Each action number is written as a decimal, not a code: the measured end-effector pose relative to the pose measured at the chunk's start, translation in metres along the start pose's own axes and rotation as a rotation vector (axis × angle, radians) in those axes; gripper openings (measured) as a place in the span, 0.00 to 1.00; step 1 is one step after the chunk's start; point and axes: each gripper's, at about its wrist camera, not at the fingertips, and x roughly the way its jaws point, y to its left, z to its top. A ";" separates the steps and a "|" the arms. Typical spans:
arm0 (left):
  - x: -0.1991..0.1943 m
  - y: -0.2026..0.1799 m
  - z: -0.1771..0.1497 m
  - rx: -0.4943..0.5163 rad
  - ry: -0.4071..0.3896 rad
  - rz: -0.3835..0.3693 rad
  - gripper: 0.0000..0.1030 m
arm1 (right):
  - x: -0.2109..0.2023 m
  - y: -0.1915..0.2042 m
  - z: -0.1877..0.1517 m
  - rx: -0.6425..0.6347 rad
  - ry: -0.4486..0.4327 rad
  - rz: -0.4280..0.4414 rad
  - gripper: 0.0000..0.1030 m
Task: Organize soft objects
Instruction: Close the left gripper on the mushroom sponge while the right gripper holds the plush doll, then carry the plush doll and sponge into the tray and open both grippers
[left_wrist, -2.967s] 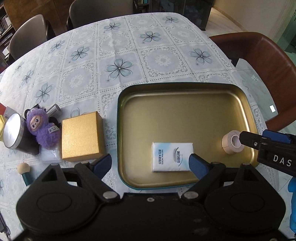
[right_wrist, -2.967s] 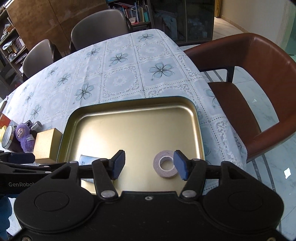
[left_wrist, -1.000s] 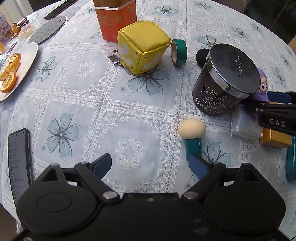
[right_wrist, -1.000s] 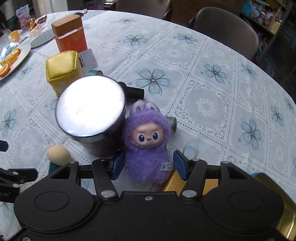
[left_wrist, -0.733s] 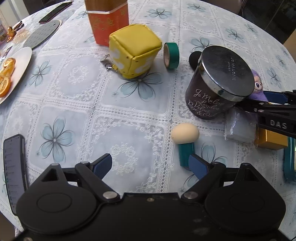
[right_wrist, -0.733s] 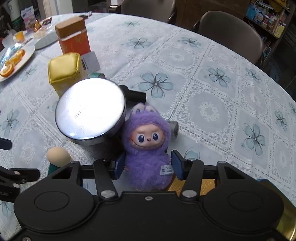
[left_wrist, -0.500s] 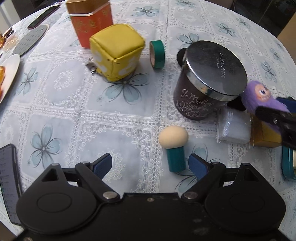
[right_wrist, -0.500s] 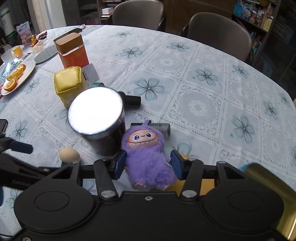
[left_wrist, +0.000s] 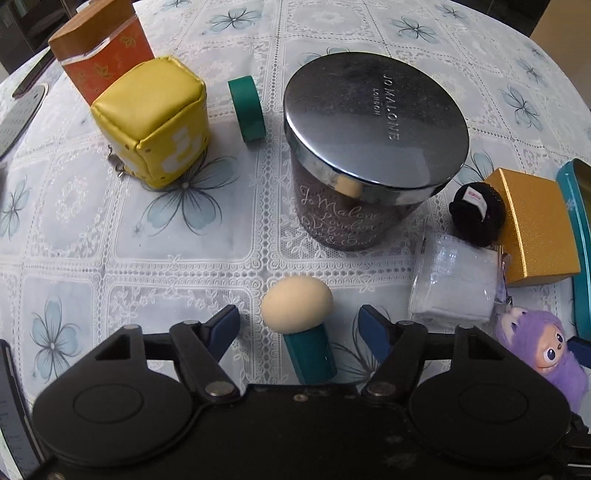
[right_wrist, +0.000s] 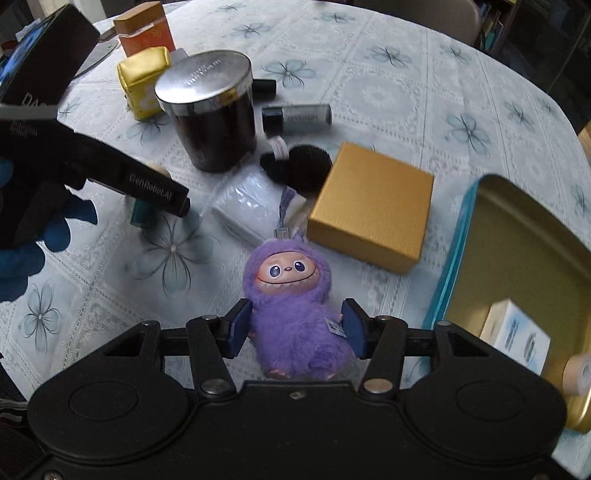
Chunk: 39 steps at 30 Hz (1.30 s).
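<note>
Now right gripper (right_wrist: 296, 326) clamps purple plush (right_wrist: 293, 310) (tray (right_wrist: 461, 229) nearby).

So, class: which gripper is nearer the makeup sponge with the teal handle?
Left. The left gripper brackets the makeup sponge with open jaws; the right gripper is off to its right, shut on the purple plush doll.

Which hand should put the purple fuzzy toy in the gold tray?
Right. The right tool is shut on the purple plush doll, and the gold tray sits beside it. The left tool straddles the makeup sponge.
</note>
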 end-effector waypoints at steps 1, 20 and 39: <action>-0.001 0.000 0.000 0.008 -0.008 0.002 0.50 | 0.001 0.000 -0.001 0.015 -0.002 0.000 0.51; -0.045 0.050 -0.037 -0.037 -0.016 -0.067 0.31 | 0.013 0.003 0.002 0.106 0.025 -0.015 0.53; -0.083 -0.008 -0.050 0.002 -0.023 -0.046 0.31 | -0.008 -0.012 0.001 0.114 -0.023 0.053 0.42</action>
